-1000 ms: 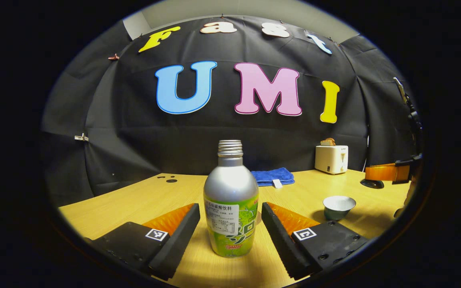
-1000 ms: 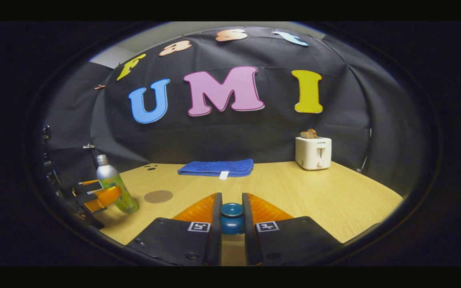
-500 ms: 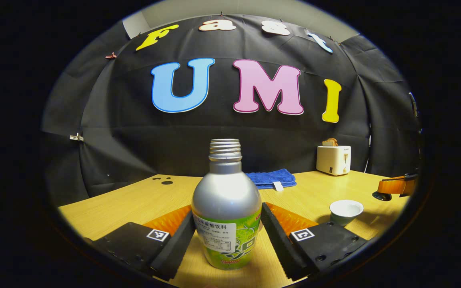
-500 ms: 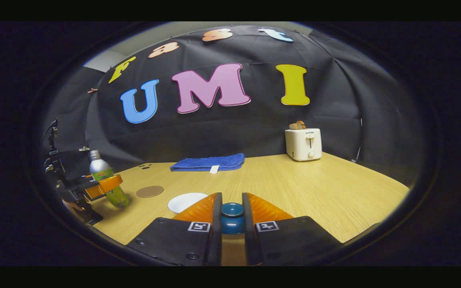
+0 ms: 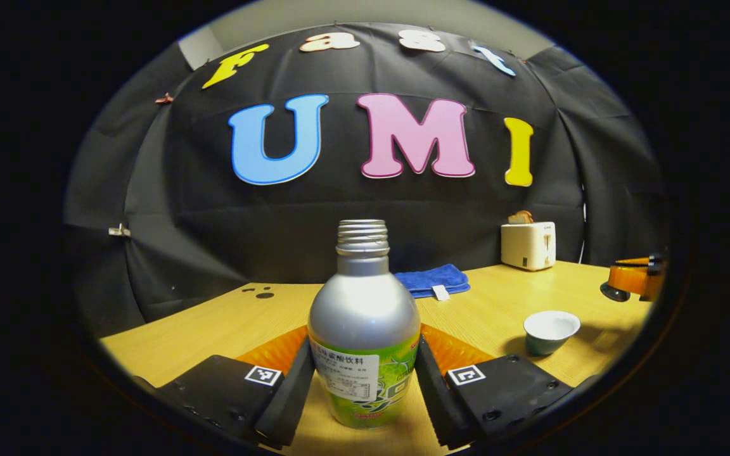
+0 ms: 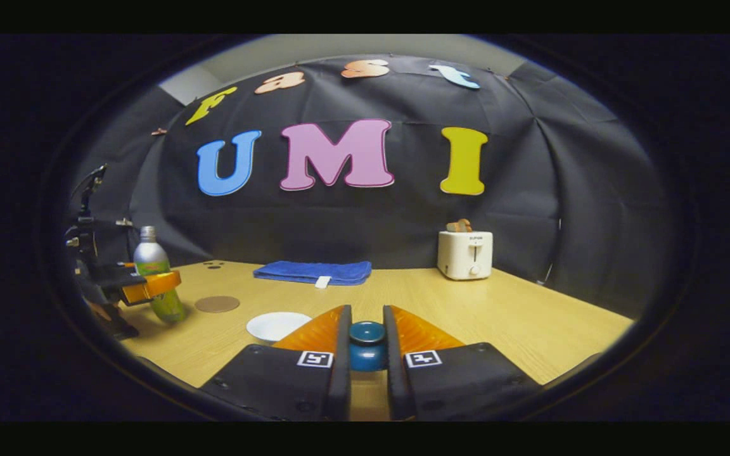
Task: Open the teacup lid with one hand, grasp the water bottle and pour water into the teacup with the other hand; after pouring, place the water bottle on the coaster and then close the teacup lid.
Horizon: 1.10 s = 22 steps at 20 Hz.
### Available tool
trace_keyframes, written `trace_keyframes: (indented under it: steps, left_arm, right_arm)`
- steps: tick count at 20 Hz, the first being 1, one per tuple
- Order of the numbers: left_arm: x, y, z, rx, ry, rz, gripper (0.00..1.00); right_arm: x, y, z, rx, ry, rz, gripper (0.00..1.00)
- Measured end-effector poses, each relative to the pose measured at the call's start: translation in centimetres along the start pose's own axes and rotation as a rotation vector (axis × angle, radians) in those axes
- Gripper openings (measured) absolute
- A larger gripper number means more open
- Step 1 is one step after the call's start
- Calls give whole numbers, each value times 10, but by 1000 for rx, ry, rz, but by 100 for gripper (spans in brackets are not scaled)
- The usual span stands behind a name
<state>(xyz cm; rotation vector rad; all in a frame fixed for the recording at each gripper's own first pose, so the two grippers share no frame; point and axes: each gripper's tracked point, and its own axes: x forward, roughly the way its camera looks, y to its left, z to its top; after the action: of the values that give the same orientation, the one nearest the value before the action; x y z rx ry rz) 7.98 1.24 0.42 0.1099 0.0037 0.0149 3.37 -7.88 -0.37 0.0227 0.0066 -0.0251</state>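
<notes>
Two grippers in play. Left gripper [image 5: 365, 386] has both fingers closed against the sides of the water bottle [image 5: 364, 329], low on the body around the label; bottle is upright, cap off, threaded neck showing, base at or just above the table [image 5: 213, 316], can't tell which. In the right gripper view the same bottle [image 6: 153, 272] sits at the far left of the table, leaning slightly, with the left gripper [image 6: 149, 286] clamped across its middle. Right gripper [image 6: 367, 354] is nearly closed, both fingers pressing the knob of the teacup lid [image 6: 367, 345]; lid is held clear of the cup, and the part below the knob is hidden by the fingers. Teacup [image 5: 550, 330] is open, standing on the table right of the bottle and well apart from it; in the right gripper view its white rim [image 6: 278, 325] shows just left of the right gripper's fingers. Coaster [image 6: 217, 304], round and brown, lies flat on the table between bottle and cup, touching neither. Far side: folded blue towel [image 6: 313, 272] near the back wall, white toaster [image 6: 464, 254] further right with bread in its slots. Right gripper [image 5: 634, 282] also shows at the right edge of the left gripper view, above the table beyond the cup.
</notes>
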Motion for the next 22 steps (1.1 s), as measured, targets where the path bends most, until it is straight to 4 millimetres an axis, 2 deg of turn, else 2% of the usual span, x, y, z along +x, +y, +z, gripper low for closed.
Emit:
trace_keyframes:
  steps: [1, 2, 4, 7, 8, 11, 13, 15, 22]
  left_arm:
    - [3, -5, 1, 36, 9, -13, 81]
    - [5, -9, 1, 78, 14, -27, 81]
    - [11, -16, 6, 173, 19, -48, 81]
    - [18, -25, 5, 328, 58, -98, 80]
    - [20, -28, 8, 396, 57, -109, 80]
    - [29, -39, 21, 637, 27, -141, 80]
    - [34, -54, 18, 773, 23, -184, 80]
    - [38, -66, 7, 862, 44, -237, 79]
    - [51, -96, 0, 1159, 33, -324, 79]
  right_arm:
    - [0, -3, -1, -2, -2, -7, 27]
    - [1, -5, 1, 0, -3, -13, 22]
    - [2, -5, 0, -1, -3, -13, 31]
    - [3, -2, -1, 0, -1, 7, 31]
    - [4, -1, 0, 0, -2, 15, 27]
    - [5, -4, -1, 1, -1, 19, 31]
    - [7, -6, -1, 1, -2, 21, 31]
    - [8, -5, -1, 2, -1, 30, 31]
    - [7, -3, -1, 2, -2, 48, 31]
